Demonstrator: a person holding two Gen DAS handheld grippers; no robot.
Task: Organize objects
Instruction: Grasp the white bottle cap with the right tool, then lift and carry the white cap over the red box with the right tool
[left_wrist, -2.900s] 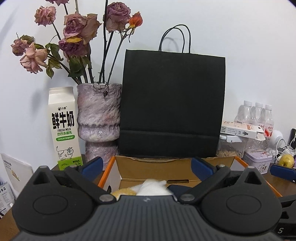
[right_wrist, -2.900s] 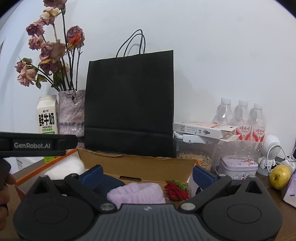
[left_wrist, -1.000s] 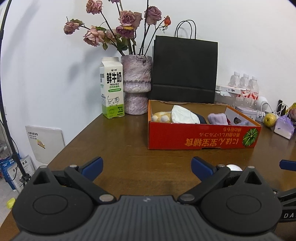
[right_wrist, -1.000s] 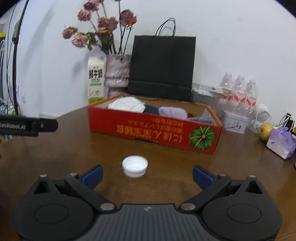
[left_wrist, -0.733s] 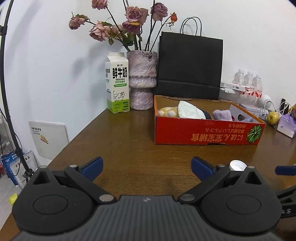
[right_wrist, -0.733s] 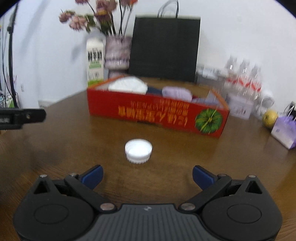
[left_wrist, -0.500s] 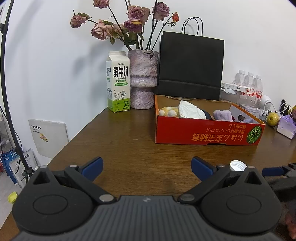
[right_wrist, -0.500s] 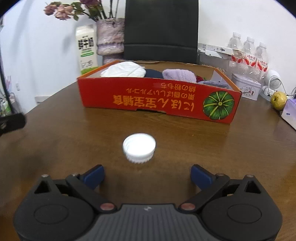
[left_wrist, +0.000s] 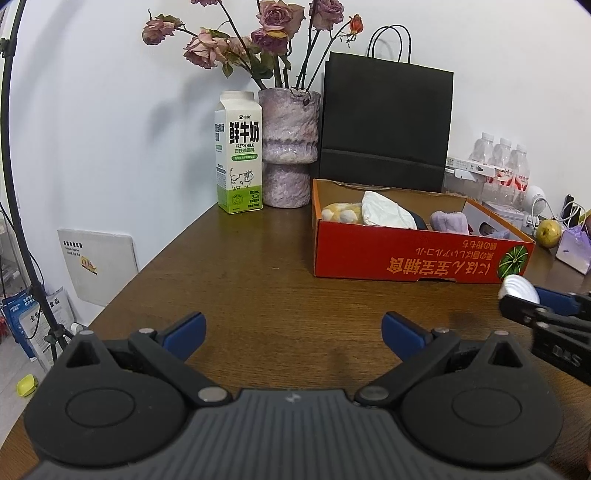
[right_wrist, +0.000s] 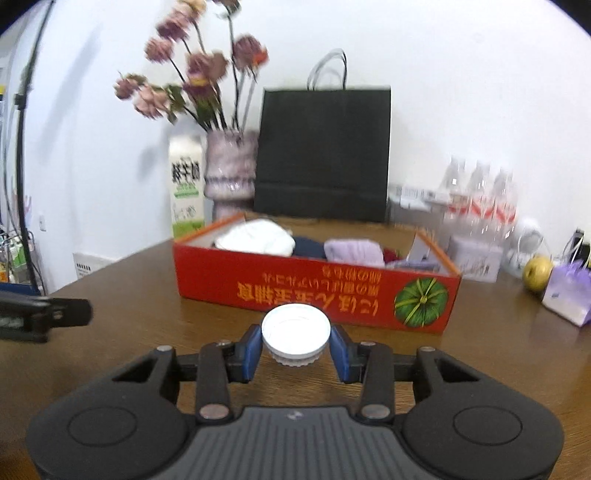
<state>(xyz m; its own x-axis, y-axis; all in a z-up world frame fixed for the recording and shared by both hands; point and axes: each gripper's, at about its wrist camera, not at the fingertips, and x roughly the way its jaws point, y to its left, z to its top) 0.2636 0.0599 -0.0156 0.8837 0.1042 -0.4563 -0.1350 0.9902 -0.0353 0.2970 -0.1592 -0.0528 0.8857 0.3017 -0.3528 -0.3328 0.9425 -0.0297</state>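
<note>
My right gripper (right_wrist: 295, 349) is shut on a white bottle cap (right_wrist: 295, 334) and holds it just above the brown table, in front of the red cardboard box (right_wrist: 317, 291). The cap also shows in the left wrist view (left_wrist: 519, 290), between the right gripper's blue pads. The box (left_wrist: 417, 258) holds a white cloth (left_wrist: 386, 214), a yellow plush item (left_wrist: 340, 213), a purple cloth (left_wrist: 448, 222) and some dark things. My left gripper (left_wrist: 293, 330) is open and empty over bare table (left_wrist: 258, 280), left of the right gripper.
Behind the box stand a milk carton (left_wrist: 240, 153), a vase of dried roses (left_wrist: 289, 147) and a black paper bag (left_wrist: 386, 122). To the right are water bottles (left_wrist: 502, 162), a yellow fruit (left_wrist: 548, 232) and a purple pouch (left_wrist: 574, 247). The table's left edge drops to floor clutter.
My right gripper has closed on the white cap, which lay on the table half a second ago, and lifted it a little. The left gripper has stayed open and nearly still.
</note>
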